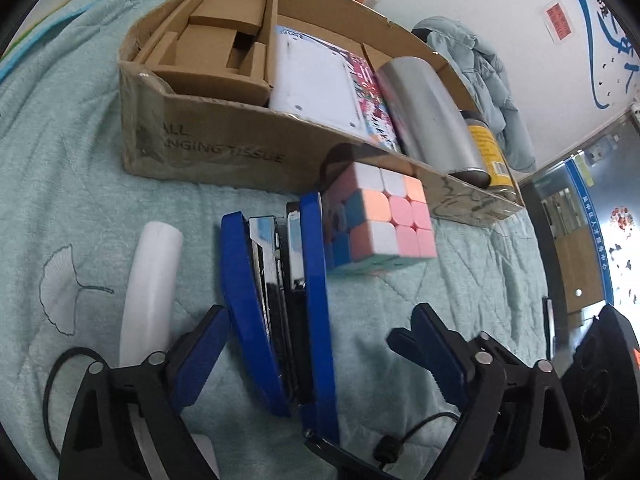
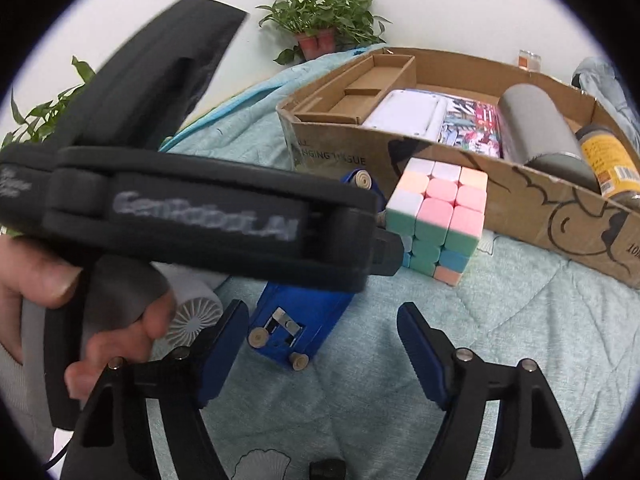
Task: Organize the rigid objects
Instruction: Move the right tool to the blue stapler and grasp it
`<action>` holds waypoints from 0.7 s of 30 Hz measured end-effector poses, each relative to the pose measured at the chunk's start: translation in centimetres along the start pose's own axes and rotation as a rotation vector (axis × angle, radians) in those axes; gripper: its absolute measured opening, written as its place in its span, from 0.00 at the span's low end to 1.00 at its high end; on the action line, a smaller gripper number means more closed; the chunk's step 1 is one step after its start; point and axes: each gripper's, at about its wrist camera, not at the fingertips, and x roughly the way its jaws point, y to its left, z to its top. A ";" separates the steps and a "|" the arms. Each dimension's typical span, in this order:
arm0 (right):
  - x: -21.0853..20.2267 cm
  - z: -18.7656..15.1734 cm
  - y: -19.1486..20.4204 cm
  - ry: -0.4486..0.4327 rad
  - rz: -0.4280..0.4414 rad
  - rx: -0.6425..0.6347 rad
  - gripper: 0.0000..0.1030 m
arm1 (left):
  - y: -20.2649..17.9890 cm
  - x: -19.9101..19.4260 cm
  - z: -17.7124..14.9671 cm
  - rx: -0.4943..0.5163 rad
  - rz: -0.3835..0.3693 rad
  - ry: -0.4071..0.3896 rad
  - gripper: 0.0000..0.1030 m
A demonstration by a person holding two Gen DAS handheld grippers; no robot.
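1. The quilted bedspread (image 1: 80, 152) was soft, matt, pale teal cloth with stitched seams.
2. The cardboard box (image 1: 208, 148) was brown corrugated paperboard, partly covered in shiny clear tape.
3. The puzzle cube (image 1: 384, 216) looked like smooth pastel plastic with a satin finish.
4. The blue stapler (image 1: 316, 280) had glossy blue plastic shells around bright, mirror-like metal.
5. The silver cylinder (image 1: 428, 116) in the box had a brushed metallic sheen.
6. The white tube (image 1: 148, 284) looked smooth and matt.
7. The left hand-held gripper (image 1: 308, 336) had matt black plastic arms and blue fingers.
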 end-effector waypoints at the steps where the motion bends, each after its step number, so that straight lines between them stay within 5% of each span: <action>1: 0.1 0.0 -0.1 0.004 0.006 0.003 0.73 | -0.2 -0.1 -0.2 0.005 -0.012 0.003 0.84; 3: 0.2 0.0 -0.3 0.006 0.011 0.006 0.72 | -0.6 -0.5 -0.6 0.006 -0.044 0.002 0.83; 5: 0.2 -0.2 -0.6 0.008 0.026 0.017 0.72 | -0.7 -0.8 -0.9 0.001 -0.079 0.012 0.69; 6: 0.4 -0.2 -0.8 0.014 0.022 0.025 0.71 | -0.7 -0.9 -1.1 -0.012 -0.155 0.030 0.64; 8: 1.2 -0.1 -1.4 0.041 0.025 0.049 0.53 | -1.4 -0.9 -1.4 -0.007 -0.236 0.058 0.47; 10: 1.3 -0.2 -2.1 0.040 0.022 0.080 0.37 | -2.1 -1.0 -1.7 0.026 -0.196 0.045 0.47; 15: 0.9 -0.2 -5.0 0.035 0.147 0.230 0.24 | -1.7 -2.8 -2.1 0.002 -0.198 -0.004 0.48; 21: 0.5 -1.6 -8.4 0.062 0.350 0.414 0.22 | -0.8 -5.6 -2.8 -0.002 -0.188 -0.070 0.54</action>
